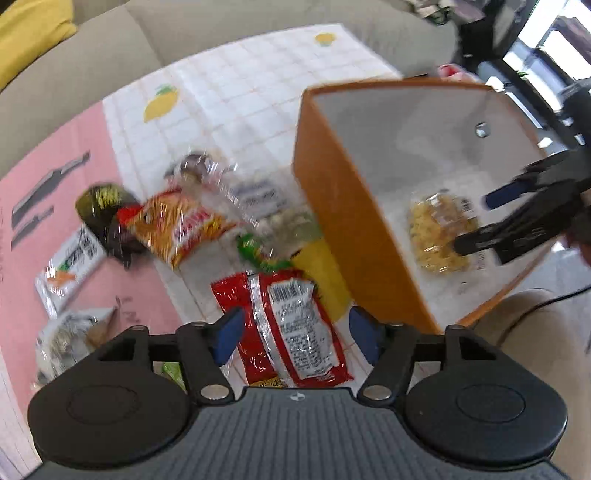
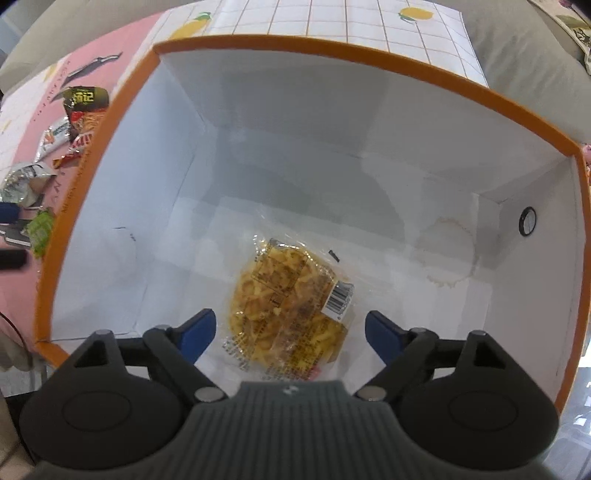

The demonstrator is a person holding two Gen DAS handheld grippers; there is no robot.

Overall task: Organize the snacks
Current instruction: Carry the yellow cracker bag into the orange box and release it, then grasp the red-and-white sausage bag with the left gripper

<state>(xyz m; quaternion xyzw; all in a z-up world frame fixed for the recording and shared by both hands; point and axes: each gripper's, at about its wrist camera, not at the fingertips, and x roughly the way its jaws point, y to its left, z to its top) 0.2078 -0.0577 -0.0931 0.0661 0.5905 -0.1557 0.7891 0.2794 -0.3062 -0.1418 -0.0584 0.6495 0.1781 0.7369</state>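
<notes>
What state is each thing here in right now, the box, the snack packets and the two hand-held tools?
Orange box: open-topped, upright, one packet inside.
Yellow snack packet: sealed, lying flat on the box floor.
Red packet: sealed, flat on the table, outside the box.
Orange packet: on the table, in the pile.
Left tool: open, empty, above the red packet.
Right tool: open, empty, above the yellow packet.

Beige sofa (image 1: 221, 33), yellow cushion (image 1: 26, 29)
</notes>
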